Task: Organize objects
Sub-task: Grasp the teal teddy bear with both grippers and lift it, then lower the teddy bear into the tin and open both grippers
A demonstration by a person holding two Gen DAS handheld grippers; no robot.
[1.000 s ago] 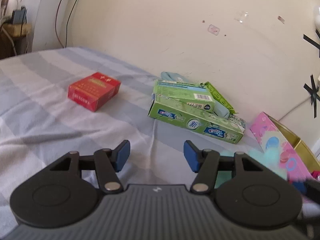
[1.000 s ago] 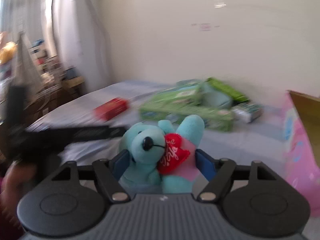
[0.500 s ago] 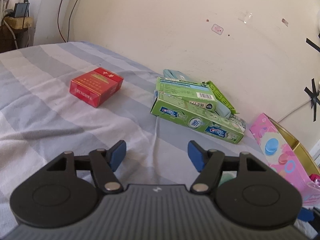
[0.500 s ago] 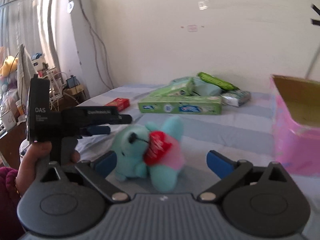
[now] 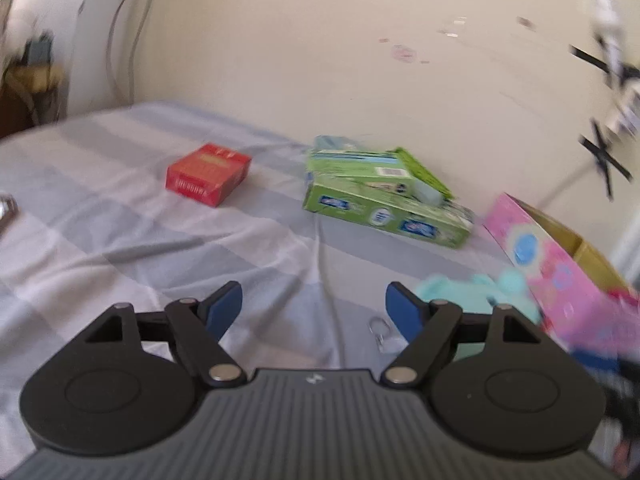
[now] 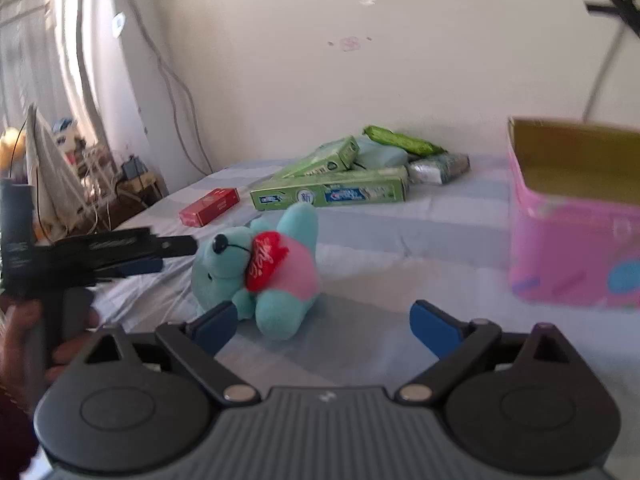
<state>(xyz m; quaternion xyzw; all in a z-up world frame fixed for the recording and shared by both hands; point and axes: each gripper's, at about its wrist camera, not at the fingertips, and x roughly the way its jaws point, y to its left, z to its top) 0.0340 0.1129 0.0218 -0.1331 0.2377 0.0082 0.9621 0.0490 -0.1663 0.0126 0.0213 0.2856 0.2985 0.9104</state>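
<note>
A teal plush toy [image 6: 260,272] with a red heart and pink belly lies on the striped bed sheet [image 6: 400,236]. It rests just past my right gripper [image 6: 324,324], close to the left pad; the jaws stand wide, closing slightly, and touch nothing. In the left wrist view the toy [image 5: 476,292] shows behind the right finger. My left gripper [image 5: 314,302] hovers over bare sheet with its jaws opening and nothing between them. A red box [image 5: 208,174] and stacked green toothpaste boxes [image 5: 384,208] lie ahead near the wall.
An open pink box [image 6: 576,240] stands at the right, next to the toy. A small metal ring [image 5: 378,326] lies on the sheet. A person's hand [image 6: 60,320] holds the left gripper [image 6: 136,256]. Cluttered furniture and cables stand beyond the bed's left edge.
My right gripper let go of the plush toy, which now lies on the bed ahead of the widened jaws. The left gripper's jaws opened wider and it shifted across the bed.
</note>
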